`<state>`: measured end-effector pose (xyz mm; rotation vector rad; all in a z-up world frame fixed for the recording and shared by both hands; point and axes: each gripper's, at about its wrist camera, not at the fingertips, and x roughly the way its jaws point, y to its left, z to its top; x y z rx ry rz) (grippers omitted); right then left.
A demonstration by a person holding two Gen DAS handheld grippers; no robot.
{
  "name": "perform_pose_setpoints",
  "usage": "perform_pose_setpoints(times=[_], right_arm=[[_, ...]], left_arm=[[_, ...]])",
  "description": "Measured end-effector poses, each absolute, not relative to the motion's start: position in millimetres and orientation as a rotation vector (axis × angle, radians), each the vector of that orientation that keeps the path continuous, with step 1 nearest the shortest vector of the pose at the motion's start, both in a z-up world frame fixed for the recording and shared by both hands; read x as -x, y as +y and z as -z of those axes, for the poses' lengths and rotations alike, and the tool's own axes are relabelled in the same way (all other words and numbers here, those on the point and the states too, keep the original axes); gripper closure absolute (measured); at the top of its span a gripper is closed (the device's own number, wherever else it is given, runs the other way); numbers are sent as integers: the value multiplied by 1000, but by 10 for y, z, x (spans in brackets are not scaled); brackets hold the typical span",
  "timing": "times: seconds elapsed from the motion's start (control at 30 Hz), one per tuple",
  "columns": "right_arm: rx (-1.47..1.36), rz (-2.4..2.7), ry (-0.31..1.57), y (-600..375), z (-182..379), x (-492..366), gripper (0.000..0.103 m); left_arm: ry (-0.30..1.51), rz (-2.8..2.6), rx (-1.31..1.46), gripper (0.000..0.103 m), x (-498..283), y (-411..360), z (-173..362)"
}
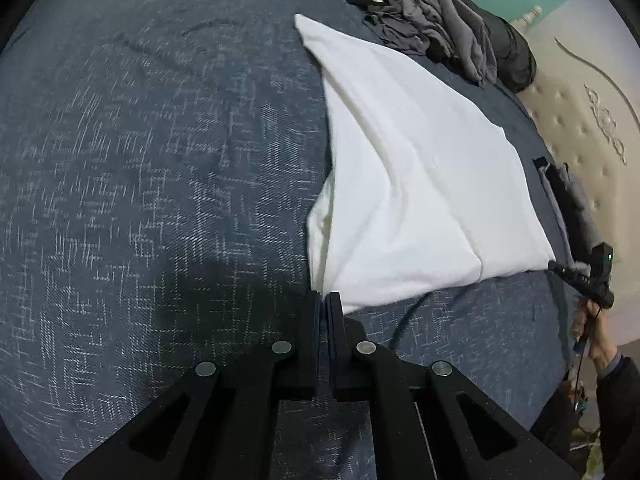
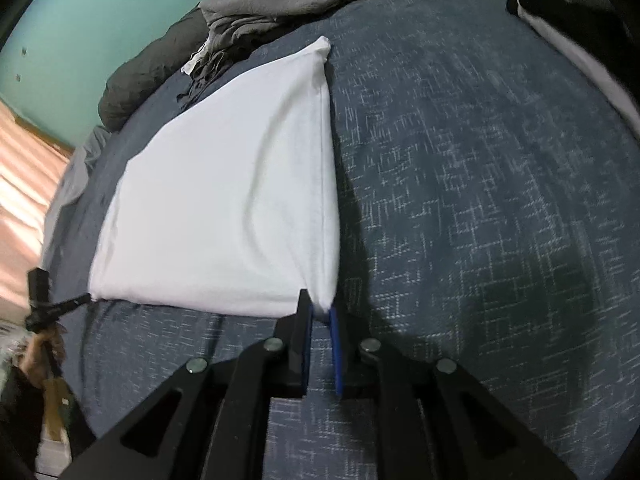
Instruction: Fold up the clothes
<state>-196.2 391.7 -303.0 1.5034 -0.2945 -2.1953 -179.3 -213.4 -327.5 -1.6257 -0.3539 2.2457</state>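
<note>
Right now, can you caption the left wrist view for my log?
Left claw shut on a corner of the white garment spread on the blue bedspread.

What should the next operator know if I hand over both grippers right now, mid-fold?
Left gripper: shut on a near corner of the white garment.
Right gripper: at the other near corner, jaws slightly apart, grip uncertain.
The garment lies partly folded on the blue bedspread.
Left to do: finish this fold, then the grey clothes pile at the far edge.
</note>
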Motion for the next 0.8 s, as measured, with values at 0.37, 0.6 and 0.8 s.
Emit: perform_pose_setpoints(times=[0.37, 0.6, 0.8], right_arm=[[-1486, 2240, -189, 3706, 2962, 2107, 66], [-1508, 2269, -45, 3497, 3045, 2143, 93], [-1453, 2358, 37, 3518, 2946, 2146, 101]], left_arm=[[-454, -2282, 1565, 84, 2029, -2113, 3168], [-432, -2275, 1604, 101, 2038, -1983, 3328], [-373, -2332, 1585, 101, 2008, -1975, 3250]])
